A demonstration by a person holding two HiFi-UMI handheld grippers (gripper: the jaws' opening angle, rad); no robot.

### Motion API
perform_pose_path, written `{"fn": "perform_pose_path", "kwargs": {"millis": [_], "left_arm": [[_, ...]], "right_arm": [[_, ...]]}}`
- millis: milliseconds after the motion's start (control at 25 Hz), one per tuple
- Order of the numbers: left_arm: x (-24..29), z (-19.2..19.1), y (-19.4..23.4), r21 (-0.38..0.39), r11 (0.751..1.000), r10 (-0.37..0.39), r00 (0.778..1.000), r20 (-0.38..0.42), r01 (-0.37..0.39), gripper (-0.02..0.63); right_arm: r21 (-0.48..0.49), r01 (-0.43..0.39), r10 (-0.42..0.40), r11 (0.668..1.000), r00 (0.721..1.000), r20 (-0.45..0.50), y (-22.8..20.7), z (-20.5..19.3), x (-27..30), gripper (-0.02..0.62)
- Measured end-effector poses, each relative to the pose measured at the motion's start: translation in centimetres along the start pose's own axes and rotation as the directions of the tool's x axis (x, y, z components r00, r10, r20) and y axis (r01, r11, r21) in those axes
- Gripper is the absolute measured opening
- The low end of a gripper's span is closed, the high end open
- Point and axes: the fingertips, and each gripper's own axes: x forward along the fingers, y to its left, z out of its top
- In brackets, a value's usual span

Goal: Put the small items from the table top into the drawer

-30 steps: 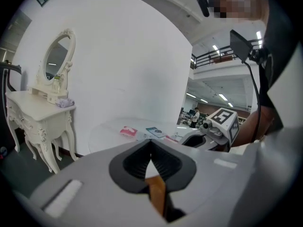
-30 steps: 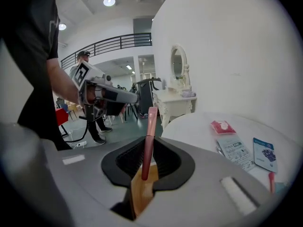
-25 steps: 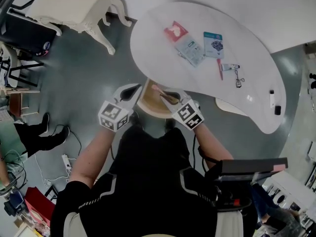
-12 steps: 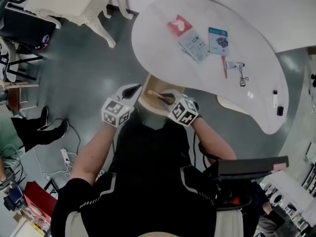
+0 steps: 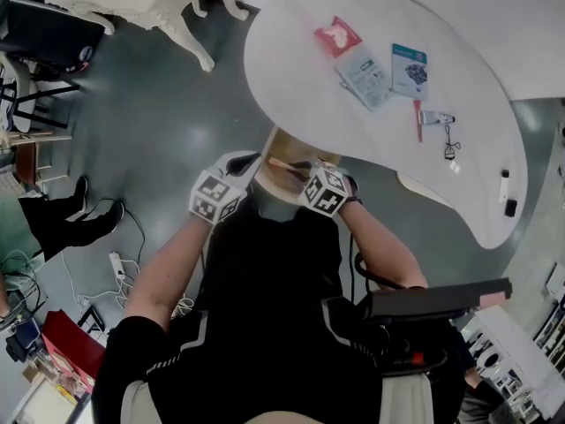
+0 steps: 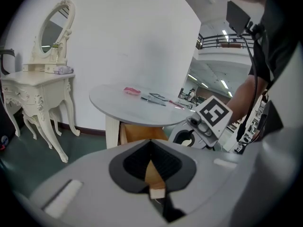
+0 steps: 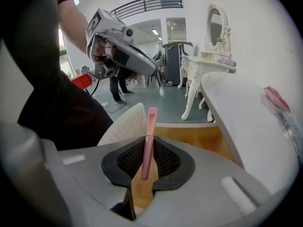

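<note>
An open wooden drawer [image 5: 275, 181] juts out under the white table [image 5: 291, 78]. My right gripper [image 5: 297, 171] is shut on a slim pink stick [image 5: 284, 165], holding it over the drawer. In the right gripper view the pink stick [image 7: 150, 131] stands up between the black pads [image 7: 166, 162]. The left gripper [image 5: 248, 160] is shut with nothing in it, at the drawer's left edge. On the table lie a red packet [image 5: 337, 36], two blue-and-white packets [image 5: 365, 76], a red pen [image 5: 418, 119] and an eyelash curler [image 5: 450, 140].
A cream dressing table [image 5: 150, 7] with an oval mirror [image 6: 52, 25] stands to the left. A white ribbed chair back [image 7: 125, 124] sits beside the drawer. Small white [image 5: 503, 185] and black [image 5: 512, 208] items lie at the table's right end. Cables and a power strip [image 5: 117, 265] lie on the floor.
The right gripper with the pink stick has drawn slightly left, nearer the left gripper over the drawer. The head view has swung, shifting the table to the right.
</note>
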Motion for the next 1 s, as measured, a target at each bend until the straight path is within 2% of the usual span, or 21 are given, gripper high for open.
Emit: {"fn": "perform_pose_path", "kwargs": {"millis": [240, 400, 800, 1000], "left_arm": [[1.1, -1.0, 0.9, -0.040, 0.999, 0.024, 1.000, -0.007, -0.025, 0.000], [1.3, -1.8, 1.3, -0.035, 0.999, 0.039, 0.999, -0.035, -0.041, 0.000], [0.5, -2.9, 1.5, -0.051, 0.996, 0.062, 0.995, -0.076, -0.066, 0.000], [-0.4, -2.9, 1.7, -0.089, 0.991, 0.092, 0.992, -0.082, -0.099, 0.000]], "right_arm": [[-0.006, 0.005, -0.006, 1.000, 0.997, -0.073, -1.5, -2.1, 2.9, 0.051], [-0.030, 0.002, -0.005, 1.000, 0.993, -0.115, -2.2, -2.7, 4.8, 0.051], [-0.083, -0.035, 0.014, 0.996, 0.969, -0.248, -2.8, -5.7, 9.1, 0.051], [-0.097, -0.055, 0.023, 0.994, 0.951, -0.309, -3.1, -7.1, 10.8, 0.051]]}}
